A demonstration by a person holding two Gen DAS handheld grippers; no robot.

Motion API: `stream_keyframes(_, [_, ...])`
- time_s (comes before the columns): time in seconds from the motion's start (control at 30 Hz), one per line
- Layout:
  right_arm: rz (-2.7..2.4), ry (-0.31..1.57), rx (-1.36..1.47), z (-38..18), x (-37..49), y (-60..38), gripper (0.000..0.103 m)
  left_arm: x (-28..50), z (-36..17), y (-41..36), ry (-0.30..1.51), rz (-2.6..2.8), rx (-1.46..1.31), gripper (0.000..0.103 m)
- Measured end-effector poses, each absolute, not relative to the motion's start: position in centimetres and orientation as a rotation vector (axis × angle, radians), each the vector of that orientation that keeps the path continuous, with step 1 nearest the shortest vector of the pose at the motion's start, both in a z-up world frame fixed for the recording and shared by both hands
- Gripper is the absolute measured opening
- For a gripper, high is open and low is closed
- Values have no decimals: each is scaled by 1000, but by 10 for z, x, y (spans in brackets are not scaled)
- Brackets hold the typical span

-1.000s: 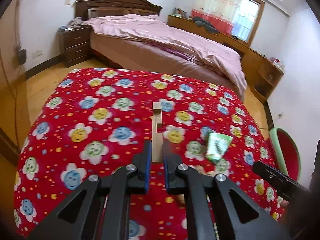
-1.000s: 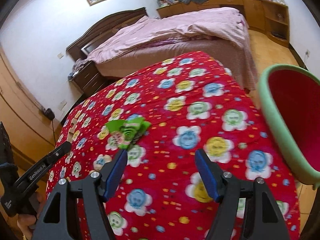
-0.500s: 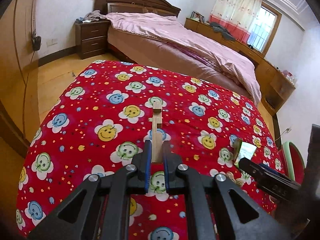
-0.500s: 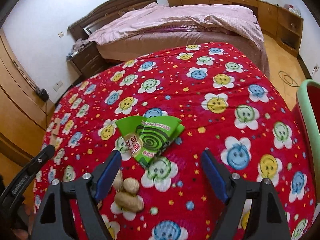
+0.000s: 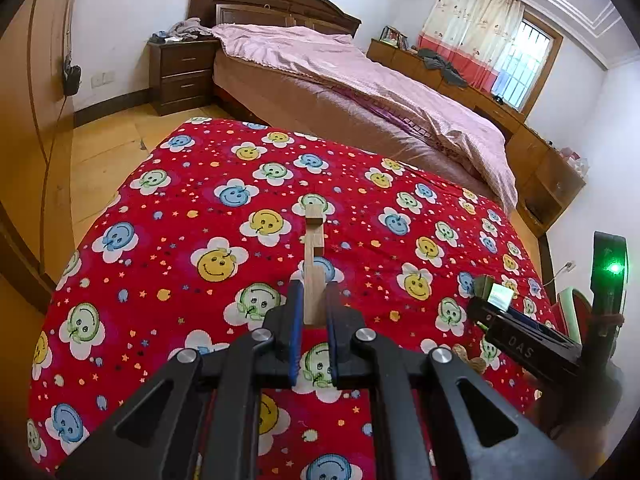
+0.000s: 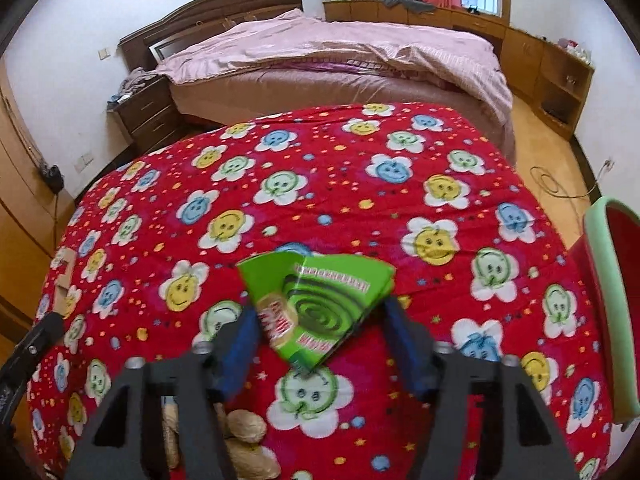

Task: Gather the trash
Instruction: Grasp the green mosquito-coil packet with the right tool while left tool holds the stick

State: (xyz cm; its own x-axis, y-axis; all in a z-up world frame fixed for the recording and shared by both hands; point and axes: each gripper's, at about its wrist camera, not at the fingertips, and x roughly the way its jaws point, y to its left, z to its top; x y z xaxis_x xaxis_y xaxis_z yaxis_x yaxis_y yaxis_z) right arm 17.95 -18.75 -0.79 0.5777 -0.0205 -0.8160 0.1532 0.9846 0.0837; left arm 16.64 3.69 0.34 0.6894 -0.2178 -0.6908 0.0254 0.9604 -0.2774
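Two jaws astride blurred green wrapper, peanuts half hidden

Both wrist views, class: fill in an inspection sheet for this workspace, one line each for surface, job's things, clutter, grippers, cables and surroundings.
Surface: red flowered cloth covers it.
Job's things: green wrapper lies on the cloth; wooden piece; green-rimmed bin at the right edge.
Clutter: peanuts near the front edge.
Grippers: left gripper shut on the wooden piece; right gripper open, jaws either side of the wrapper.
Cables: cord on the floor.
Surroundings: bed, nightstand, window.
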Motion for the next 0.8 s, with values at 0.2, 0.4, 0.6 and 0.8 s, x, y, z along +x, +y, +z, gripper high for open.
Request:
stream_keyframes(0.2, [-89,950,201,-5,176,-201,42,163,6,33,800,-149,-252,10])
stream_keyframes(0.4, [-68,935,258,0,168,-211,38,158,13,30,786,-162,-248,10])
stream_keyframes(0.6, [-49,889,304,16,150,-221,38,153,21,25,777,-180,-245,10])
stream_keyframes(0.8, [-34,834,331,36,129,-232,38,145,31,17,765,-207,-238,10])
